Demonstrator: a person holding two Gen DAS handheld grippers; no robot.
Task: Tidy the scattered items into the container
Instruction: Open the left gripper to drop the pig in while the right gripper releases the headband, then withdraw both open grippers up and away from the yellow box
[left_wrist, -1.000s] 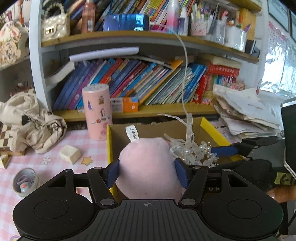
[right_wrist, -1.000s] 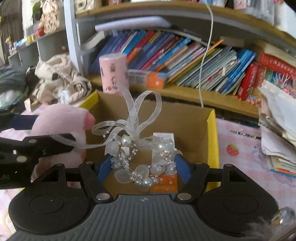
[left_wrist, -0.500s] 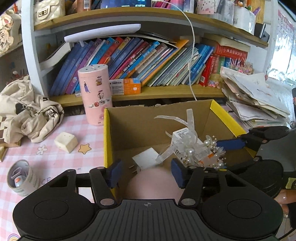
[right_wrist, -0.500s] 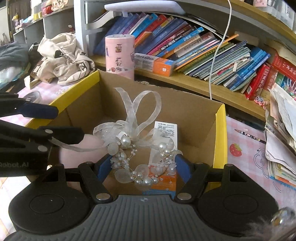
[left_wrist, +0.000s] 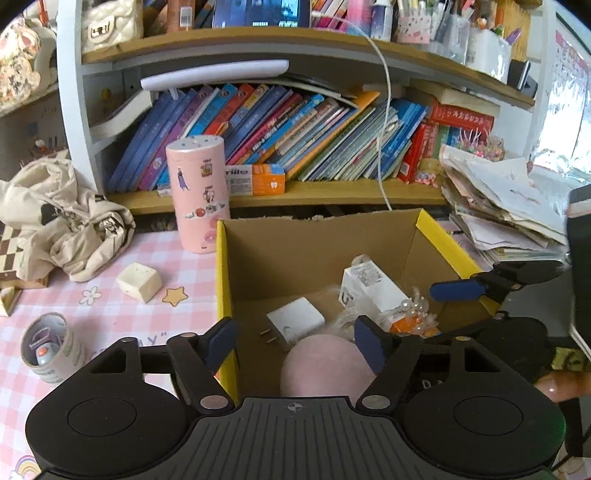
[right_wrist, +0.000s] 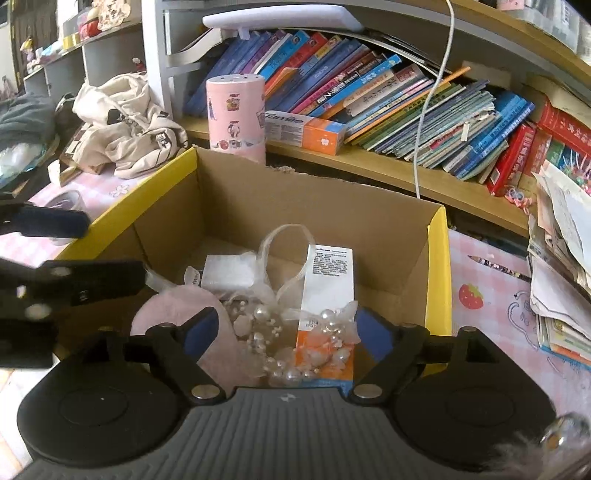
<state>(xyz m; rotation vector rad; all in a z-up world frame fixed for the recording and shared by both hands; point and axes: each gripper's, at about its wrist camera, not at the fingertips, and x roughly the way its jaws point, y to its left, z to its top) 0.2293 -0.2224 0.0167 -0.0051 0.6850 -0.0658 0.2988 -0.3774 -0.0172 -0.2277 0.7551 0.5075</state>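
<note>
left wrist view shows the pink checked tablecloth (left_wrist: 110, 317) under an open brown cardboard box with yellow-taped rims (left_wrist: 221, 280), the box filling the middle of the scene. inside it, at the near wall, lies a round pink plush toy (left_wrist: 325, 362); farther in sit a white and orange carton (left_wrist: 373, 288) and a white plug adapter (left_wrist: 295, 321), and a pearl and ribbon hair wreath (right_wrist: 295, 332) is draped over the carton's near end. the left gripper (left_wrist: 295, 343) hangs above the plush with its blue-padded fingers apart, gripping nothing. the right gripper (right_wrist: 284, 332), over the right side of the box, is also spread wide and empty, the wreath lying between its fingers. left of the box, on the cloth, stand a tall pink sticker-covered cylinder (left_wrist: 197, 192), a cream cube (left_wrist: 139, 282) and a small tin of clips (left_wrist: 46, 343) on its side.
</note>
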